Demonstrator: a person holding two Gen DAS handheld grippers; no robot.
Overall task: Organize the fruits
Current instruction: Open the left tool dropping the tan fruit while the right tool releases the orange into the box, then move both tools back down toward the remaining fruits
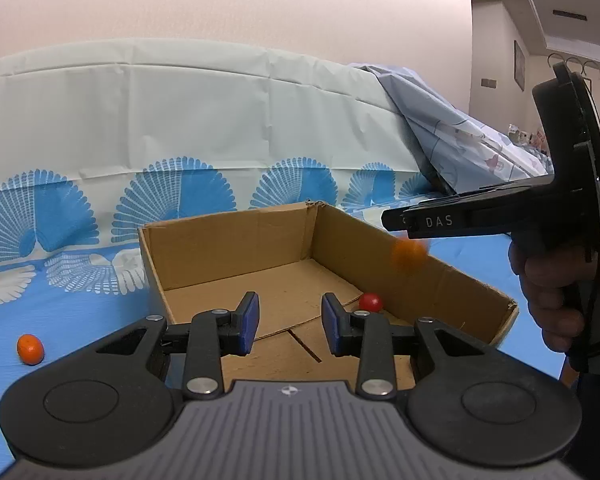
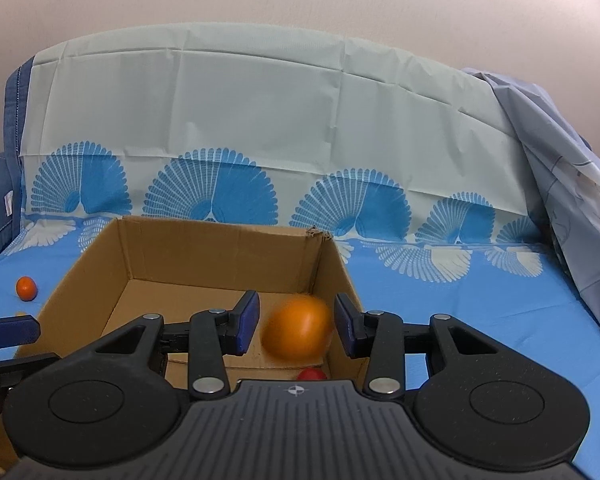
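**Orange in free fall over the box — release step**

Right gripper (image 2: 296, 322): blue pads spread wide, nothing clamped. A blurred orange (image 2: 298, 330) sits between the pads in the right wrist view, touching neither as far as I can tell. The blur reads to me as a drop in progress. The left wrist view shows the same orange (image 1: 409, 255) smeared just under the right tool's nose, over the right-hand wall of the cardboard box (image 2: 220, 248).

Left gripper (image 1: 288, 322): pads apart, empty, hovering at the box's near edge.

Already in the box: one small red fruit (image 1: 370, 302) on the floor near the right wall, also visible low in the right wrist view (image 2: 311, 374). Outstanding: a small orange fruit (image 1: 30, 349) on the blue patterned cloth (image 1: 80, 300), left of the box and well apart from it.

Notes to self on doing this step well:
- Hold the right tool level and steady with the pads wide until the orange lands; closing early could clip it.
- The drop line looks close to the right wall. I judge a rim bounce possible, so I would favour releasing nearer the box's middle.
- The red fruit lies near the landing spot. A knock is likely harmless, but the orange may roll.
- Left gripper is better placed for the stray fruit, and I would approach it from above, since it will roll on cloth.
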